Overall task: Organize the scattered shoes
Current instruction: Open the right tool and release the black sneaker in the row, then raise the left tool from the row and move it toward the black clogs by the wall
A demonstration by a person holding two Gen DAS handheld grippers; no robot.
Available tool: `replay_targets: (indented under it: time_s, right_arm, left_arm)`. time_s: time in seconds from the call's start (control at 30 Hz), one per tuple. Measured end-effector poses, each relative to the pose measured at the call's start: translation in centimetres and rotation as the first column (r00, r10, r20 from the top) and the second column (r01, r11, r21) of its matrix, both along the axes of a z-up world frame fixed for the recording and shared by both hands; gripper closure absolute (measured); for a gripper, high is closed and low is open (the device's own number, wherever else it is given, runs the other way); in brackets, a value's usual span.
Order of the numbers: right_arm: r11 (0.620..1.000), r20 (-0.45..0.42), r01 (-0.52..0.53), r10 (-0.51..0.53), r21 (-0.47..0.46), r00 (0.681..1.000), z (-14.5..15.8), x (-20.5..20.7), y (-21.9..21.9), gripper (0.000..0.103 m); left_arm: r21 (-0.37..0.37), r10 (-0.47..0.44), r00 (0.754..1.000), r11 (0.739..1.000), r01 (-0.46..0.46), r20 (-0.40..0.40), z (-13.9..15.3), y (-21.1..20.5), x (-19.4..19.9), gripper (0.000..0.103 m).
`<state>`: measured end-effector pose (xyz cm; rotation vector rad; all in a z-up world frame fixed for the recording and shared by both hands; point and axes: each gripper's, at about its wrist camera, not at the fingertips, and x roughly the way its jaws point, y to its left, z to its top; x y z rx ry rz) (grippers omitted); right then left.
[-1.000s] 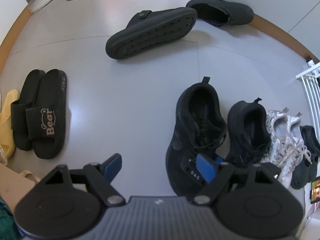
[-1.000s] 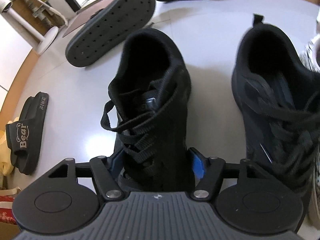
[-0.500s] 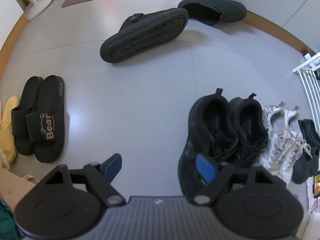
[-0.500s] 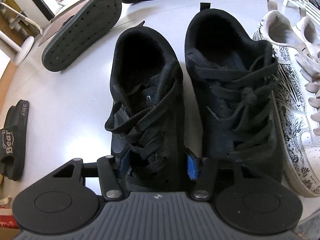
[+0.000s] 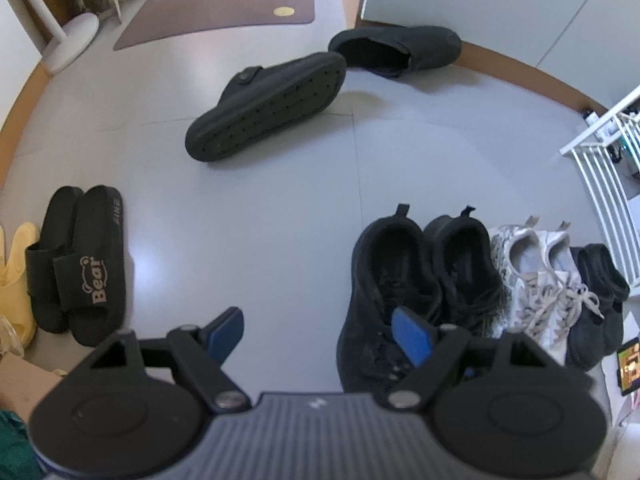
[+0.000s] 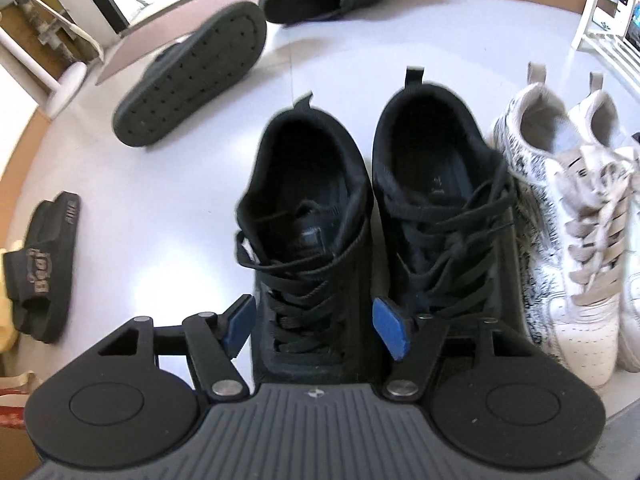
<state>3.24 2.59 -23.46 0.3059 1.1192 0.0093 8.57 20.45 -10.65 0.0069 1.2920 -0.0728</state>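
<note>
Right wrist view: a black sneaker is seen at frame centre, beside its mate — the right gripper is opening, pads clear of it. White sneakers are lined up rightward. The left gripper is held spread — nothing between.

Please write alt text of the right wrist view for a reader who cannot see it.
The right gripper, its jaws opening, straddles the toe of a black lace-up sneaker standing beside its matching sneaker and white patterned sneakers on a grey floor. Farther off, a dark clog lies tipped, sole showing.
</note>
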Motion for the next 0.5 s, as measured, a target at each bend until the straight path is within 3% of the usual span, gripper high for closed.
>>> replay_targets:
  time_s: [0.17,0.3,0.5]
  right_arm:
    - [1.0,0.072,0.001,-0.002,0.016,0.997,5.0,-1.1,-1.8,0.033]
    - [1.0,0.12,-0.017,0.015,0.018,0.993,8.5,-1.7,-3.2,0.033]
    - [1.0,0.142,-0.003,-0.001,0.027,0.99,13.8,-2.6,-6.5,0.033]
  left_arm:
    - [0.047,-0.027,0.996,0.999,0.023,0.087,2.0,-2.1,-0.5,0.02]
    - [0.05,-0.031,0.995,0.998,0.026,0.1,2.7,-3.0,-0.7,0.02]
    - [0.025,0.041,0.989,0.999,-0.045,0.143,4.2,-2.9,-0.9,0.022]
